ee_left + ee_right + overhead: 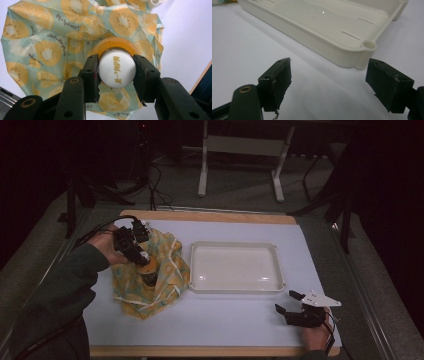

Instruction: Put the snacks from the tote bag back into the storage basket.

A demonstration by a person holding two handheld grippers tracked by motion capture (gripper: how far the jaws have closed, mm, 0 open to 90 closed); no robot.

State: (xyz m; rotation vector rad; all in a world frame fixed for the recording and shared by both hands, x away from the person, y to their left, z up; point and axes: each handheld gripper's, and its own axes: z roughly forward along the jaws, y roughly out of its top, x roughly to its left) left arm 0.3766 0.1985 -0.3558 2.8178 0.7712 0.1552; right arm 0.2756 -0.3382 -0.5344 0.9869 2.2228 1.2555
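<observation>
Black tongs (117, 72) on the left, closed round a white cap (117, 72) with gold lettering. Amber-orange bottle (148, 270) below that cap, with a dark band on its side. Under it, a pale teal cloth (47, 47) patterned with yellow-orange citrus slices, white centres, small dark script. Black tongs (328, 85) on the right, wide apart, topped by a pale grey plate (320, 298). Ahead of them, a plain cream-white tray (342, 53). Pale lavender-white sheet on the bench (225, 320), light wood edge.

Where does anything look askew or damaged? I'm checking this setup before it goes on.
The patterned cloth lies bunched and rumpled left of the white tray, not flat. The left gripper is shut on the bottle at its white cap, over the cloth. The right gripper, open, has frayed pads. Nothing looks spilled.
</observation>
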